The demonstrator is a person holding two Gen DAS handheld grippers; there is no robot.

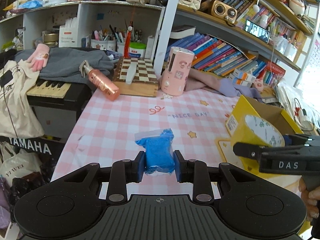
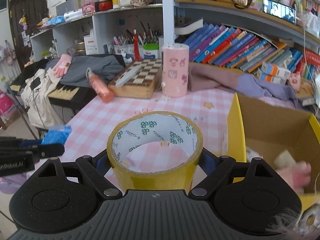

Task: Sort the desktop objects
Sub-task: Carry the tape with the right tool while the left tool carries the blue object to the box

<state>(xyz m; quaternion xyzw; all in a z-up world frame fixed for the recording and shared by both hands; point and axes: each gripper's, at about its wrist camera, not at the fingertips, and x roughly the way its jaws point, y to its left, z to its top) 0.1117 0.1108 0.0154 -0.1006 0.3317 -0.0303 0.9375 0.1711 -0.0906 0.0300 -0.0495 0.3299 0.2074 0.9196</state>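
Note:
My left gripper [image 1: 159, 165] is shut on a small plastic bag of blue powder [image 1: 159, 156], held above the pink checked tablecloth [image 1: 124, 120]. My right gripper [image 2: 155, 160] is shut on a roll of yellow tape [image 2: 155, 146], held just left of the open yellow cardboard box [image 2: 238, 132]. The tape [image 1: 260, 132] and the right gripper's body also show in the left wrist view, in front of the box [image 1: 264, 110]. The blue bag [image 2: 57, 135] shows at the left of the right wrist view. A pink soft item [image 2: 296, 174] lies inside the box.
A pink cylinder device [image 1: 177, 71], a wooden chessboard box [image 1: 136, 78] and a tilted pink spray bottle [image 1: 100, 82] stand at the table's back. Purple cloth [image 1: 220, 84] lies back right. A keyboard [image 1: 50, 88] under grey cloth is left. Book shelves are behind.

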